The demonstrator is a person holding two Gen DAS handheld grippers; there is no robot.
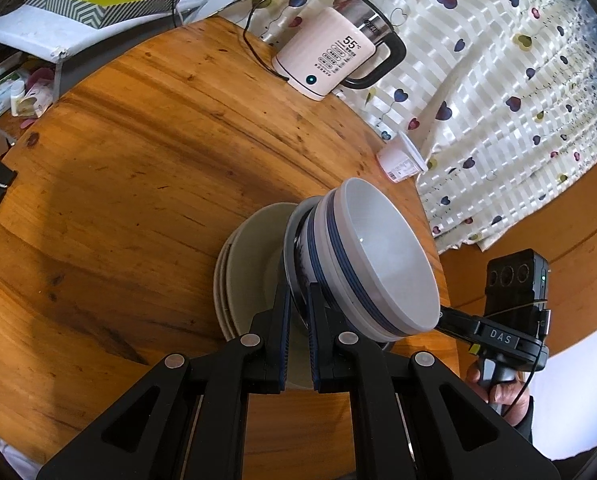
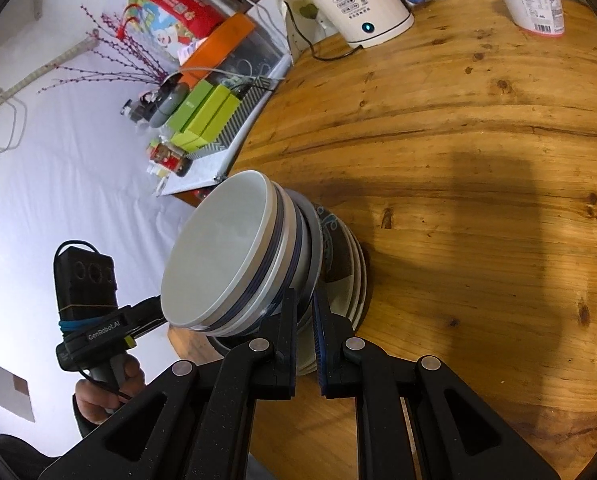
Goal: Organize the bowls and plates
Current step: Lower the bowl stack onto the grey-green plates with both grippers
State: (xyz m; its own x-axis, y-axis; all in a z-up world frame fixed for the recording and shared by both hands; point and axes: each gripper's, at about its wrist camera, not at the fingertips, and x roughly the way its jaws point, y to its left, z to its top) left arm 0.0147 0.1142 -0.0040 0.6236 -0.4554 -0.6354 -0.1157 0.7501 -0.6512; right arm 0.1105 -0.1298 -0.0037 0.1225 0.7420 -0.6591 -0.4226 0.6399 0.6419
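Stack of bowls (image 1: pixel 378 256) on plates (image 1: pixel 250 264) sits near the table (image 1: pixel 138 160) edge. Left tool (image 1: pixel 298 300) and right tool (image 2: pixel 304 312) each pinch a lower dish rim from opposite sides. Ceramic: heavy, stiff, slippery, fragile; grip rims, keep level.

Warm, even lighting; both fisheye views sharp, bending strongly toward dark vignetted corners. Soft broad shadows cross the round wooden table (image 2: pixel 478 152) beside the stacked white blue-banded bowls (image 1: pixel 374 256), whose interior shows mild glare
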